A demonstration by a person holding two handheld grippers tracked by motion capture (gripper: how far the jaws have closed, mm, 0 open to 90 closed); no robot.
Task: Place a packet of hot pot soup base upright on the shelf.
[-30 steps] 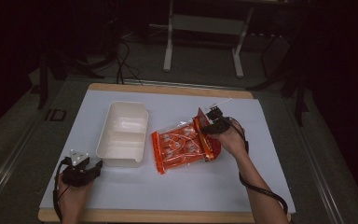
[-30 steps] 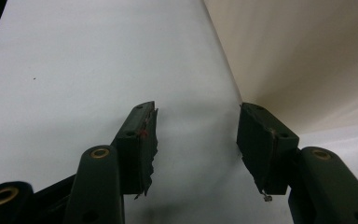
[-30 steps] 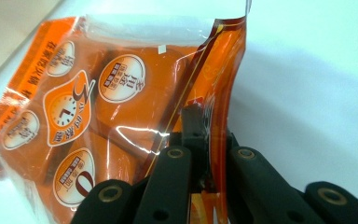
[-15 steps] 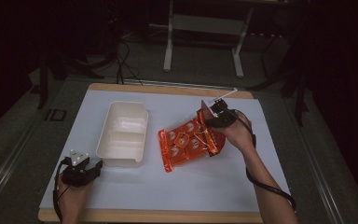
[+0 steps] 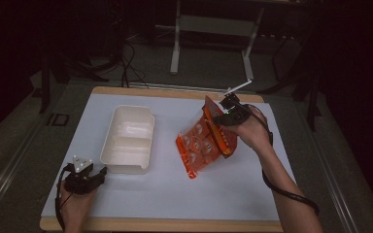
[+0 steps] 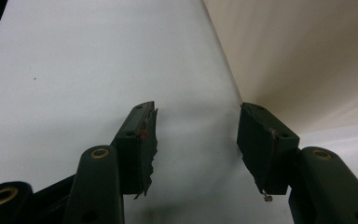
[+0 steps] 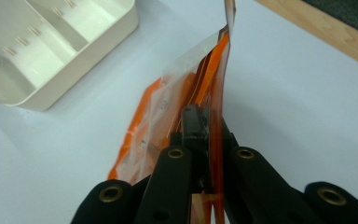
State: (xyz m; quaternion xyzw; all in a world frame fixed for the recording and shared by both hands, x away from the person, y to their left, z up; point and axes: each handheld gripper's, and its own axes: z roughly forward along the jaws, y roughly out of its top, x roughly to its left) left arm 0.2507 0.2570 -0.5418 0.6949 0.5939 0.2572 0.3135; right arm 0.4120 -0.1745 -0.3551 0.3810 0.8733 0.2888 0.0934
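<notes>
An orange and clear plastic bag [image 5: 201,145] with round pieces inside hangs tilted above the white table [image 5: 175,194], its lower corner near the surface. My right gripper [image 5: 218,116] is shut on the bag's upper edge; in the right gripper view the jaws pinch the orange film [image 7: 212,88] of that bag. A cream two-compartment tray [image 5: 127,138] lies left of the bag, empty. My left gripper [image 5: 94,177] rests on the table near the front left, just beside the tray's near corner, open with nothing between its fingers [image 6: 142,140].
The tray's cream wall [image 6: 298,60] rises close to the left gripper's right side. A wooden table edge [image 5: 175,225] runs along the front and the back. A metal stand [image 5: 177,43] and cables lie on the dark floor beyond the table.
My right gripper has risen with the bag, pulling it from lying flat on the table to hanging tilted by its upper edge. The left gripper has stayed put.
</notes>
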